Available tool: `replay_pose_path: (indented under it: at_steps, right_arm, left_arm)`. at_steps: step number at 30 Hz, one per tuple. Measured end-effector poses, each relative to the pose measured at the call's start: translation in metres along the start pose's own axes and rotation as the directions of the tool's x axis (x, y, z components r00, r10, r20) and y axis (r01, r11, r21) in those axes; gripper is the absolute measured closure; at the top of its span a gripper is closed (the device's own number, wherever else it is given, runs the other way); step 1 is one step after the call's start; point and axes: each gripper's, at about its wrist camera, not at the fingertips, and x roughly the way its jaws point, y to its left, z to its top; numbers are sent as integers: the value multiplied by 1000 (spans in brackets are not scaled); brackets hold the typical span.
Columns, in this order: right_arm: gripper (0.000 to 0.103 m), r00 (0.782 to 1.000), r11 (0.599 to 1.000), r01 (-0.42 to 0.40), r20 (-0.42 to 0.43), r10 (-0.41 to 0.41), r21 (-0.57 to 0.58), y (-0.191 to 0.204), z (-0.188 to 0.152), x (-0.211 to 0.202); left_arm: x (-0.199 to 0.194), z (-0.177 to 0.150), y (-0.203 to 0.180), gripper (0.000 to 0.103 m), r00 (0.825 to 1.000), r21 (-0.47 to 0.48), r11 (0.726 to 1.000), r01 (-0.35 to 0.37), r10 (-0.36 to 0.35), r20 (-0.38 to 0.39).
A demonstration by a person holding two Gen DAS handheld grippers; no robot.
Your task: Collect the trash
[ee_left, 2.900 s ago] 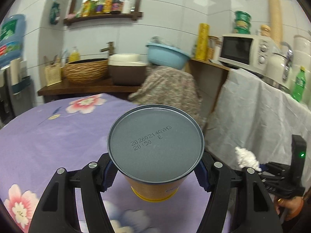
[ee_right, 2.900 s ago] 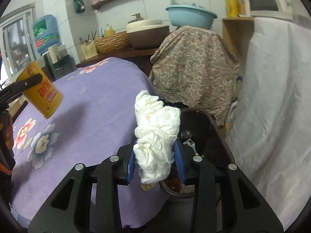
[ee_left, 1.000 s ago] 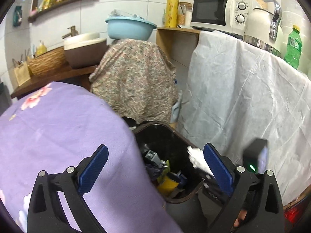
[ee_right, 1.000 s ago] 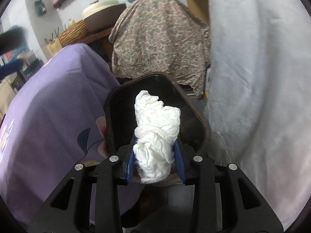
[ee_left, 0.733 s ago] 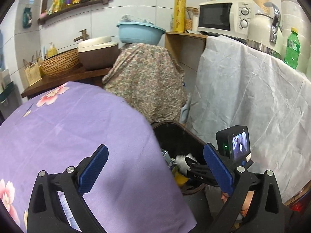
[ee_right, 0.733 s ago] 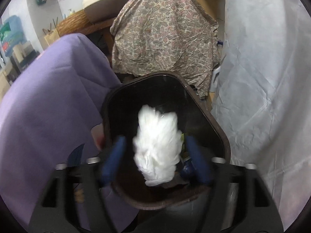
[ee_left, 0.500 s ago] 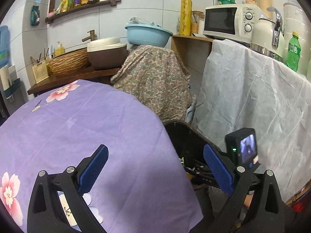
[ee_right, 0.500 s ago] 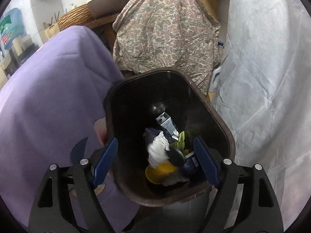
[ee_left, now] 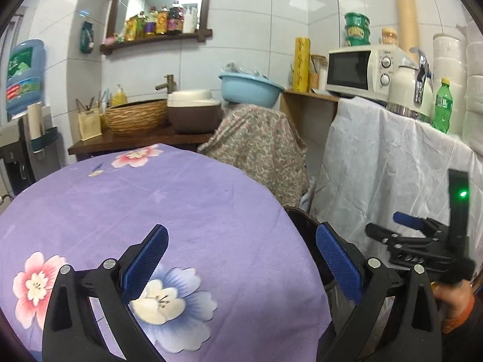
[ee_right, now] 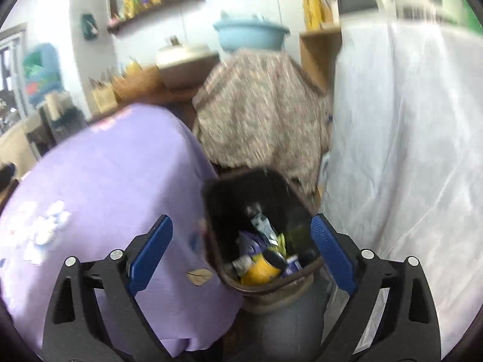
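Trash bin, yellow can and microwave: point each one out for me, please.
Trash bin (ee_right: 305, 208), right wrist view, on its right rim.
Yellow can (ee_right: 259, 268), right wrist view, on its side, inside the bin.
Microwave (ee_left: 350, 69), left wrist view, on its dark door.

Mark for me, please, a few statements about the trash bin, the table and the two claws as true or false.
1. The trash bin holds a yellow can. True.
2. The left claw grips a can. False: it is open and empty.
3. The bin stands beside the purple-clothed table. True.
4. The right claw clamps a white tissue. False: nothing is between its opening jaws.
5. The table carries a heap of litter. False: the purple cloth shows none.
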Motion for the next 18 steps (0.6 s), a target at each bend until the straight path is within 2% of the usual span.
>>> replay_pose_path:
  at_steps: [3, 6, 13, 18]
  right_arm:
    - [6, 997, 999, -37, 64, 38, -16, 18, 4, -29]
    - [6, 991, 997, -71, 115, 74, -30, 35, 6, -54]
    - [6, 973, 986, -145, 168, 157, -82, 75, 3, -98]
    - [6, 963, 981, -152, 204, 175, -125, 90, -7, -122]
  left_arm:
    - [-21, -5, 9, 6, 999, 0, 1000, -28, 28, 28]
    - [-34, -7, 17, 6, 998, -17, 999, -50, 51, 31]
    - [-65, -14, 20, 6, 996, -24, 997, -67, 68, 61]
    - [-79, -22, 17, 6, 992, 4, 996, -88, 88, 91]
